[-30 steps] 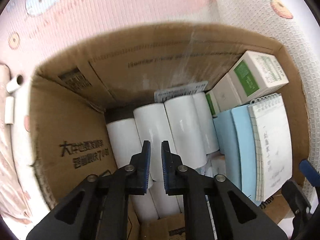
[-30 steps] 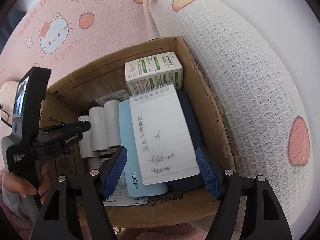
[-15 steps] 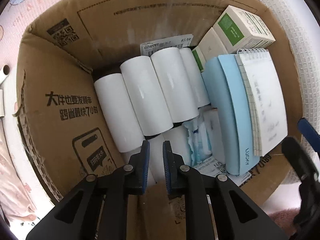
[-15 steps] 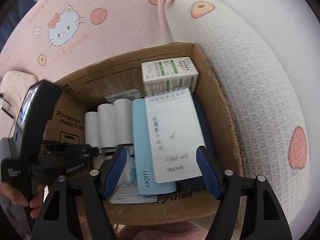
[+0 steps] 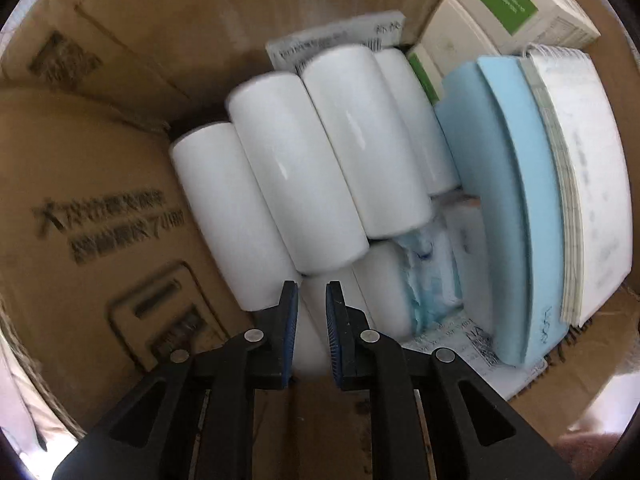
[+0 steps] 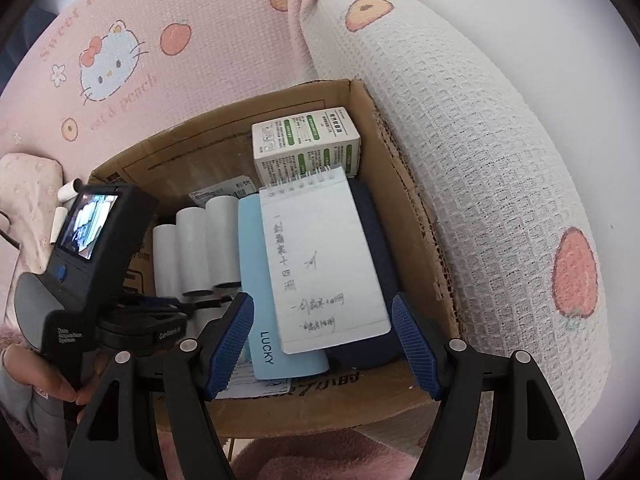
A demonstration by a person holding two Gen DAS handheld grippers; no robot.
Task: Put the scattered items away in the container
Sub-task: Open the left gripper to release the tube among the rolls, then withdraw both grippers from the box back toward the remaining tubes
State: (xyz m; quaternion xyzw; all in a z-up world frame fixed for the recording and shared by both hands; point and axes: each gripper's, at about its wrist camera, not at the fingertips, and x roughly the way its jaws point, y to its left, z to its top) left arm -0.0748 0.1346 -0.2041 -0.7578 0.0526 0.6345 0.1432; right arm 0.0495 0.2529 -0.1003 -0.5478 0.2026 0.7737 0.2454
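Note:
A cardboard box point(image 6: 404, 184) holds several white rolls point(image 5: 288, 184), a light blue case point(image 5: 508, 216) marked LUCKY, a spiral notepad point(image 6: 320, 256) and a white and green carton point(image 6: 304, 148). My left gripper point(image 5: 311, 300) is nearly shut and empty, low inside the box just above the rolls. It also shows in the right wrist view point(image 6: 208, 304). My right gripper point(image 6: 322, 340) is wide open and empty, above the box's near edge, with the notepad between its fingers in view.
A pink printed blanket point(image 6: 120, 60) lies behind the box. A white waffle-knit cushion point(image 6: 480, 160) presses against the box's right wall. Two small white tubes point(image 6: 66, 200) lie left of the box on the bedding.
My left gripper has moved down and deeper into the box, closer to the white rolls. My right gripper has stayed wide open and shifted only slightly.

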